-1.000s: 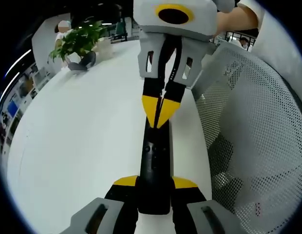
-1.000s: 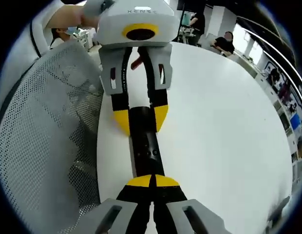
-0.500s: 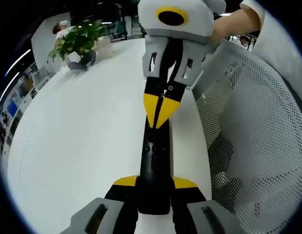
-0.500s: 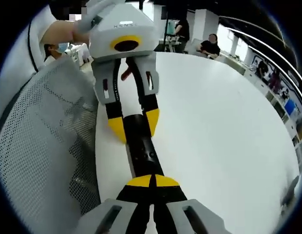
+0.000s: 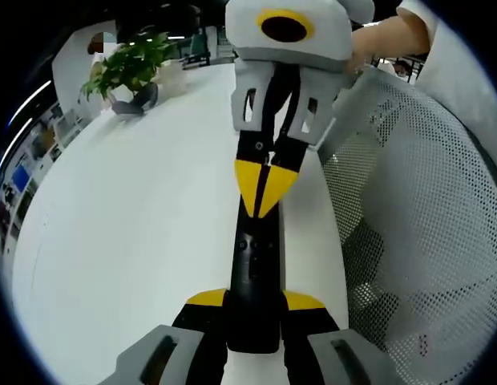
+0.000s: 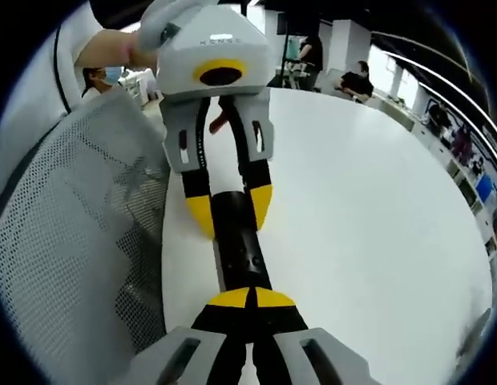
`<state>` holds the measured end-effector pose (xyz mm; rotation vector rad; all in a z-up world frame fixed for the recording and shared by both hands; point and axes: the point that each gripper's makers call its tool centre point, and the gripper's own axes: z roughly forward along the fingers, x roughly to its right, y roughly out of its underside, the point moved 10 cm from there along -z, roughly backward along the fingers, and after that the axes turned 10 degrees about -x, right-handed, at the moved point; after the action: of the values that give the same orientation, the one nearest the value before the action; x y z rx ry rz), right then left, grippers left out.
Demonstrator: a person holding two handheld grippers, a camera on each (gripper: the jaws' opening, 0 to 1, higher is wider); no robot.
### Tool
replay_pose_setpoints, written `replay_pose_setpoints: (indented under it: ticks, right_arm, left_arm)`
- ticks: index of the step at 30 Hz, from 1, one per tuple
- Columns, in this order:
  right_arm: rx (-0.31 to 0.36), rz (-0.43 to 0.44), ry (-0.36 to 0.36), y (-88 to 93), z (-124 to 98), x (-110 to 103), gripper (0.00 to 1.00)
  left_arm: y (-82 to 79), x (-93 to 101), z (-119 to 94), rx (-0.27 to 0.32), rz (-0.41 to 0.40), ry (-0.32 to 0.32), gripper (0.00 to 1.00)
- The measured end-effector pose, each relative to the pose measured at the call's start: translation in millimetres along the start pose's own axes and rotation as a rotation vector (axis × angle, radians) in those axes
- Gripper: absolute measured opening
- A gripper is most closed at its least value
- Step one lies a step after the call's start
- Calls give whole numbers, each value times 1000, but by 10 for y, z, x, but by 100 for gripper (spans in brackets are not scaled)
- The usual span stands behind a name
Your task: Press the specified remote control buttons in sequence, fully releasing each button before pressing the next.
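Right gripper tips edged slightly nearer along remote, pressed together. Left gripper pinching remote's near end. Press straight down on button, then lift fully clear.

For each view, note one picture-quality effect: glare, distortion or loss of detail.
Left gripper view: the fisheye bends the white table edge into a curve, and the black remote is so dark its buttons barely read. Right gripper view: the bright table looks washed out, and the mesh chair bulges toward the rim.
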<state>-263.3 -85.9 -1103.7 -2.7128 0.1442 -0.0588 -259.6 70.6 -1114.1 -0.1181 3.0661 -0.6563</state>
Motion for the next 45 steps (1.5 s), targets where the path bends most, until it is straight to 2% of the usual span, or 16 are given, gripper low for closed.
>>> replay_pose_setpoints:
  ticks: [2,6,10,13,18,19,21,23,26,32,34,40,45]
  right_arm:
    - [-45,-43,-17,-39,-2,15,0]
    - [-142,-178,-7,-141,16,8,0]
    - [-205,-258,-1,-213,31,-2,0]
    - [-189,-214,-14,-201,34,22,0]
    - [-42,-14,3,-62,20,12,0]
    - [-1,12,18,-24,20,-5,0]
    - [28,35,33,12,14,-29,0]
    - [22,10,31,10,7,-37,0]
    - [19,16,41,-28,1,-8,0]
    - [16,0,-6,-111,43,-17,0]
    - [6,-27,4,-117,51,-18,0]
    - [-23,21,-7,-141,59,-7,0]
    - [-25,30,35,-130,61,-49,0]
  left_arm:
    - [1,0,0,0,0,0,24]
    - [4,1,0,3,1,1,24]
    - [12,4,-2,9,1,0,24]
    - [13,8,-1,9,-2,-2,24]
    - [23,10,0,19,-8,-3,24]
    - [26,12,1,22,-10,-5,24]
    - [30,14,2,28,-15,-7,24]
    - [29,18,2,28,-17,-9,24]
    - [21,17,3,21,-17,-10,24]
    - [23,15,3,25,-18,-10,24]
    - [23,14,3,26,-20,-10,24]
    - [26,10,3,32,-15,-8,24]
    - [28,5,3,35,-12,-5,24]
